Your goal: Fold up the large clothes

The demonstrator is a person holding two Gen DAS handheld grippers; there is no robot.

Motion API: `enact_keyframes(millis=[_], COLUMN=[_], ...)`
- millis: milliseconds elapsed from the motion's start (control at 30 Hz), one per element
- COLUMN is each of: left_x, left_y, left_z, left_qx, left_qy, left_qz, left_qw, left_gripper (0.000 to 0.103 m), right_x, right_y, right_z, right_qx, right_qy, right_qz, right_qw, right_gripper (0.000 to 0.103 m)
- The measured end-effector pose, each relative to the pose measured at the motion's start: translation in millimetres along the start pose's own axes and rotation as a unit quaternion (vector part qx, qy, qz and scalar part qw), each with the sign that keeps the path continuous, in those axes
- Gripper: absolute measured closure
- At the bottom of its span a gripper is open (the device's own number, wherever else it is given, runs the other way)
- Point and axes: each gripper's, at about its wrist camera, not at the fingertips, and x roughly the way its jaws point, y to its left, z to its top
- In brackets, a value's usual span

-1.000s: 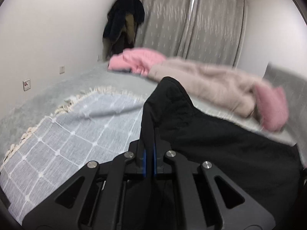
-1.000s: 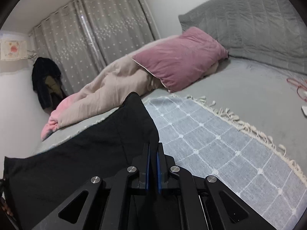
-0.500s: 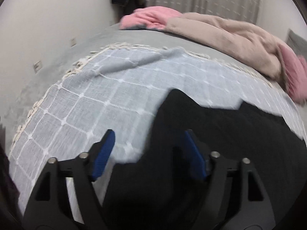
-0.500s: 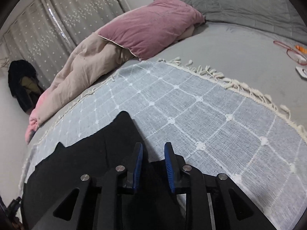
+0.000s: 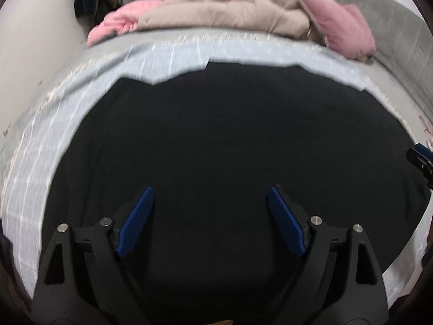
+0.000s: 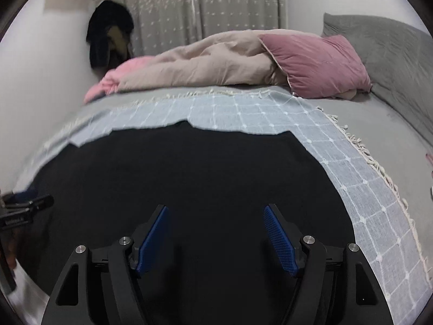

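A large black garment (image 5: 230,140) (image 6: 189,178) lies spread flat on a pale blue checked blanket (image 5: 167,54) (image 6: 360,189) on the bed. My left gripper (image 5: 209,205) hovers over the garment's near part, its jaws wide and still opening, nothing between the blue pads. My right gripper (image 6: 216,222) hangs over the near right part of the garment, its jaws opening too, with nothing held. Each gripper shows at the edge of the other's view: the right one (image 5: 422,159) and the left one (image 6: 24,205).
A beige duvet (image 6: 205,65) with a pink part (image 5: 121,24) and a mauve pillow (image 6: 316,62) lie along the far side of the bed. A grey headboard cushion (image 6: 392,51) stands at the right. Dark clothes (image 6: 108,38) hang by the curtain. The blanket's fringe (image 6: 360,146) runs down the right.
Both grippers were shut on raised corners of the black garment; they let go, opened wide and drew back. The garment dropped and now lies flat on the blanket.
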Motion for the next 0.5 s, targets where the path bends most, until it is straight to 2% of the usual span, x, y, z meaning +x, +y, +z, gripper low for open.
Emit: enact_keyframes(millis=[33,100,133,200,300,333,400,500], left_x=[1.8,-0.2,-2.2,-8.2,-18.3,-21.4,-29.5,-44.9], left_y=[5.1,23.3,29.6,43.4,51.6,52.1,52.4,53.7], left_z=[-6.3,-17.6,-20.6,-28.8,-40.8,-43.5,-47.0,-55.7], left_qx=[-0.009,-0.039,-0.049,-0.053,-0.023,-0.021,-0.028,-0.042], left_qy=[0.007,0.005,0.003,0.006,0.014,0.021,0.03,0.03], left_qz=[-0.002,0.0,0.005,0.018,0.024,0.024,0.025,0.038], left_qw=[0.9999,0.9992,0.9988,0.9984,0.9993,0.9993,0.9988,0.9979], left_gripper=[0.015,0.006,0.006,0.005,0.005,0.005,0.005,0.003], right_x=[5.0,15.8,19.6,12.9,0.9,-4.8,-13.7,-27.9], right_y=[-5.4,-22.9,-33.1,-53.7,-68.9,-78.5,-96.9,-124.2], right_z=[-8.2,-21.8,-28.2,-39.1,-48.1,-52.8,-59.7,-71.8], right_qx=[0.001,0.017,0.028,0.043,0.027,0.041,0.094,0.197], right_qy=[0.016,0.051,0.065,0.052,0.057,0.059,0.067,0.075], right_qz=[-0.009,-0.026,-0.034,-0.024,-0.115,-0.129,-0.119,-0.073], right_qw=[1.0,0.998,0.997,0.997,0.991,0.989,0.986,0.975], right_gripper=[0.029,0.029,0.029,0.029,0.028,0.026,0.024,0.024])
